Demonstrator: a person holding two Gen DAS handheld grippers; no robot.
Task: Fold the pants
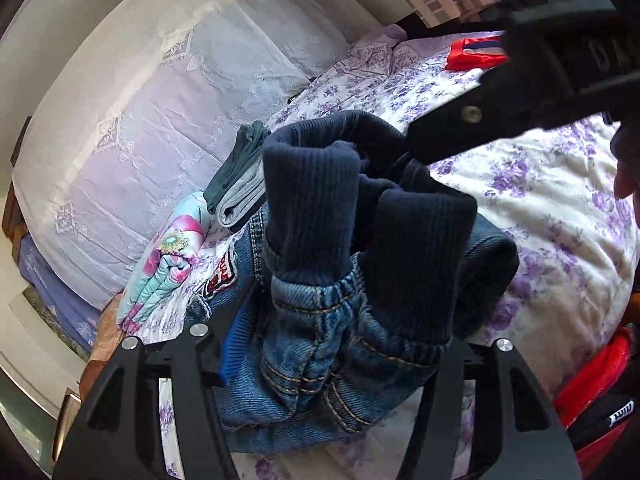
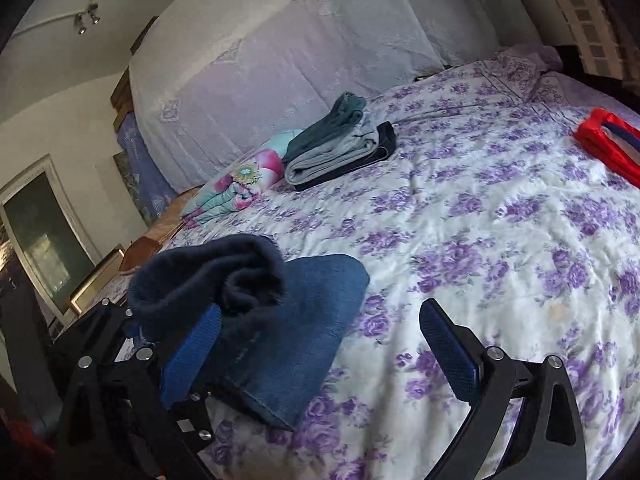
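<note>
The left tool [image 1: 340, 344], its fingers spread wide, straddles the bunched cuffs of the jeans [image 1: 320, 344] lying on the near left of the floral bed [image 2: 480, 240]. The right tool [image 2: 320, 344] gapes wide over the bed, its left pad [image 2: 196, 352] touching the denim.

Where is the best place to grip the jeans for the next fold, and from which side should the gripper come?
Probably at the navy ribbed cuffs of the jeans: both stand together, raised above the bedspread, so the fingers can close around them. Come from the near side along the legs, where the left gripper already straddles the denim. The right gripper is open beside them.
</note>
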